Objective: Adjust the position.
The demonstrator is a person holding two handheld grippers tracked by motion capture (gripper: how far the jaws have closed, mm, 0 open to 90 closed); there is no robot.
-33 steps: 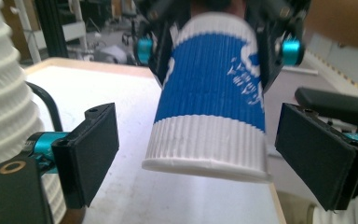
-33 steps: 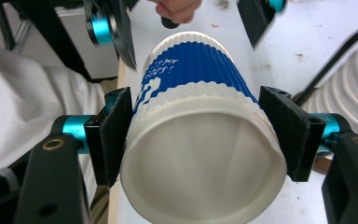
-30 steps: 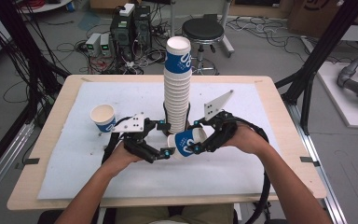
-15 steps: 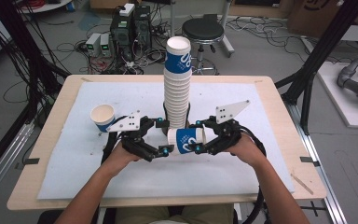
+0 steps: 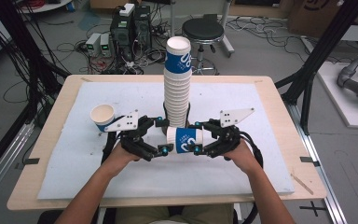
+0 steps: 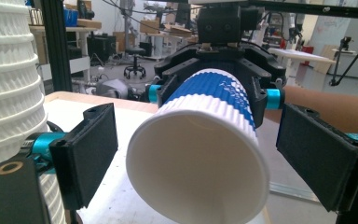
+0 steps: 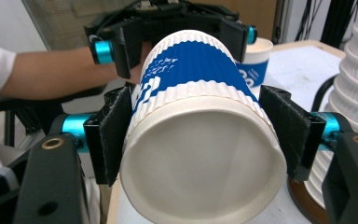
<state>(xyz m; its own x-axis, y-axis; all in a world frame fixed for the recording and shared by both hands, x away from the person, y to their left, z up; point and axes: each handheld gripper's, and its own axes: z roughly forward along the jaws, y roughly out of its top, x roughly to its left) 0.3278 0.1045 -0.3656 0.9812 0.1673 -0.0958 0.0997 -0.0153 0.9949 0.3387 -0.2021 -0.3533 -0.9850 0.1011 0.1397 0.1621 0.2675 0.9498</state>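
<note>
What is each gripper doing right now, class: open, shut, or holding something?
Left gripper: open, fingers either side of the blue-and-white ribbed paper cup, not pressing.
Right gripper: shut on that cup.

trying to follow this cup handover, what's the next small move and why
Probably the left tool should close on the open end of the cup. The right tool already clamps the cup near its base, holding it on its side in front of the tall cup stack, while in the left gripper view the left pads stand apart from the rim on both sides.
</note>
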